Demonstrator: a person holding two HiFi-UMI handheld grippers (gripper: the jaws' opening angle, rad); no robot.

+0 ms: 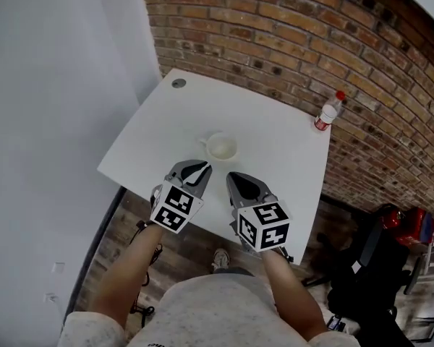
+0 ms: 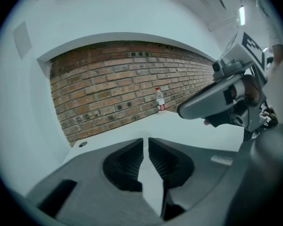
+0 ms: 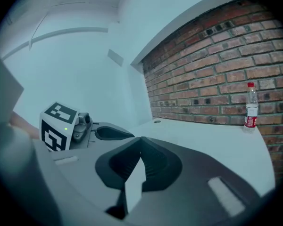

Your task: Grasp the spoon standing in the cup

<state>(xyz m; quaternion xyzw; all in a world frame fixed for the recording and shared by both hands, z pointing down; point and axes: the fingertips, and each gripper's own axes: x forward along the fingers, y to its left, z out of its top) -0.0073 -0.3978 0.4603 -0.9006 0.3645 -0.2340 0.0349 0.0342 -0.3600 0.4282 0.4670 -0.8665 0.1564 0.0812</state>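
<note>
A white cup [image 1: 221, 147] stands near the middle of the white table [image 1: 275, 132]. At this size I cannot make out a spoon in it. My left gripper [image 1: 196, 170] hovers just short of the cup on its near left, with nothing between its shut jaws. My right gripper [image 1: 238, 180] is beside it, near right of the cup, also shut and empty. The left gripper view shows its jaws [image 2: 145, 141] almost touching, with the right gripper's body [image 2: 226, 98] at the right. In the right gripper view [image 3: 140, 140] the jaws meet. Neither gripper view shows the cup.
A clear bottle with a red cap [image 1: 328, 113] [image 2: 160, 100] [image 3: 250, 105] stands at the table's far right corner, against the brick wall [image 1: 289, 42]. A round cable hole [image 1: 178, 83] is at the far left corner. A black chair and red item [image 1: 390, 237] stand on the floor at the right.
</note>
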